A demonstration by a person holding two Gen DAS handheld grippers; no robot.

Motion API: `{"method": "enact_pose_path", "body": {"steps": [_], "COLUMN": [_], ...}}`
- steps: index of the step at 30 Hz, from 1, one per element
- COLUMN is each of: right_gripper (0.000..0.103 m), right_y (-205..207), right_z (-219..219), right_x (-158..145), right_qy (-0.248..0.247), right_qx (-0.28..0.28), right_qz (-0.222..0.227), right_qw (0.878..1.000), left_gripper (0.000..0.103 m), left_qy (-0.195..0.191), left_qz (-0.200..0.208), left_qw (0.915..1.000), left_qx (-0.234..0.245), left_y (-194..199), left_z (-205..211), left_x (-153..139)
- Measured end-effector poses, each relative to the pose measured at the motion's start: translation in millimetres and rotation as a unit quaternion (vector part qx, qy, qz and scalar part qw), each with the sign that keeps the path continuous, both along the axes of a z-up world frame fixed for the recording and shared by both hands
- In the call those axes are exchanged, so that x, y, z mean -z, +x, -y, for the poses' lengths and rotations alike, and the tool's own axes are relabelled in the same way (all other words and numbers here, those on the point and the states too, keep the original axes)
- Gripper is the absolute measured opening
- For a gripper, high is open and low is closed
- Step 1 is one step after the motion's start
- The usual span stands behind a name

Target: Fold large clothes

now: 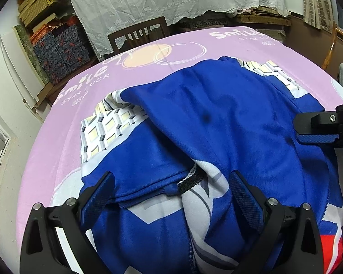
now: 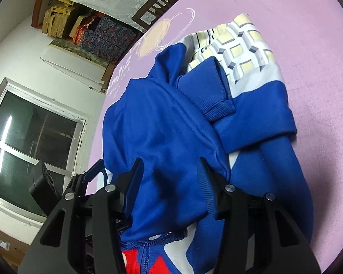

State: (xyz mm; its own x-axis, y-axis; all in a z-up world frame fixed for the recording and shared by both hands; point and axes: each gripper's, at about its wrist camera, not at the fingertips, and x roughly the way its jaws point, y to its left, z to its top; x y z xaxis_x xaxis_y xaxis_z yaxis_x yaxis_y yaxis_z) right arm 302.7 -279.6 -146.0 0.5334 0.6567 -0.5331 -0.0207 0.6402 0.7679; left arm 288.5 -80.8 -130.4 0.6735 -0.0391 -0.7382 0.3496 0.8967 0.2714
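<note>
on the pink-covered table (image 1: 189, 45) the blue jacket (image 1: 217, 118) lies bunched right under both tools, its long axis running away from them toward the far edge. left tool (image 1: 171, 191) gapes wide over the collar, gripping nothing. right tool (image 2: 171, 182) is about half open astride a blue fold, can't tell if the pads pinch it.

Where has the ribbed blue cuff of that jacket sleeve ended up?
In the right wrist view the cuff lies across the blue jacket, right of centre, beside its checked panel.
</note>
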Motion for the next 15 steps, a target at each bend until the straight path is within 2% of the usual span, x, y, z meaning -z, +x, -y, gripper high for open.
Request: {"method": "enact_pose_path", "body": {"steps": [3, 7, 11, 15], "right_gripper": [0.051, 0.052, 0.057, 0.057], "right_y": [-3.4, -17.6, -54.1, -86.5], "right_z": [1.5, 3.1, 7.4, 11.0], "right_x": [-5.6, -25.6, -49.6, -62.9], "right_qy": [0.000, -0.010, -0.012, -0.026], "right_qx": [0.004, 0.009, 0.010, 0.006], "right_qz": [0.011, 0.041, 0.081, 0.090], "right_qw": [1.000, 0.999, 0.997, 0.996], "left_gripper": [0.100, 0.100, 0.100, 0.100], "left_qy": [0.000, -0.023, -0.048, -0.047], "left_qz": [0.013, 0.026, 0.033, 0.055], "left_qw": [0.9999, 0.9994, 0.9982, 0.9972], "left_qx": [-0.001, -0.008, -0.015, -0.019], "left_y": [-4.8, -21.1, -53.7, -91.5], "left_z": [-1.1, -8.7, -21.9, -31.1], "left_x": [-5.2, -19.6, -32.9, -44.3]}}
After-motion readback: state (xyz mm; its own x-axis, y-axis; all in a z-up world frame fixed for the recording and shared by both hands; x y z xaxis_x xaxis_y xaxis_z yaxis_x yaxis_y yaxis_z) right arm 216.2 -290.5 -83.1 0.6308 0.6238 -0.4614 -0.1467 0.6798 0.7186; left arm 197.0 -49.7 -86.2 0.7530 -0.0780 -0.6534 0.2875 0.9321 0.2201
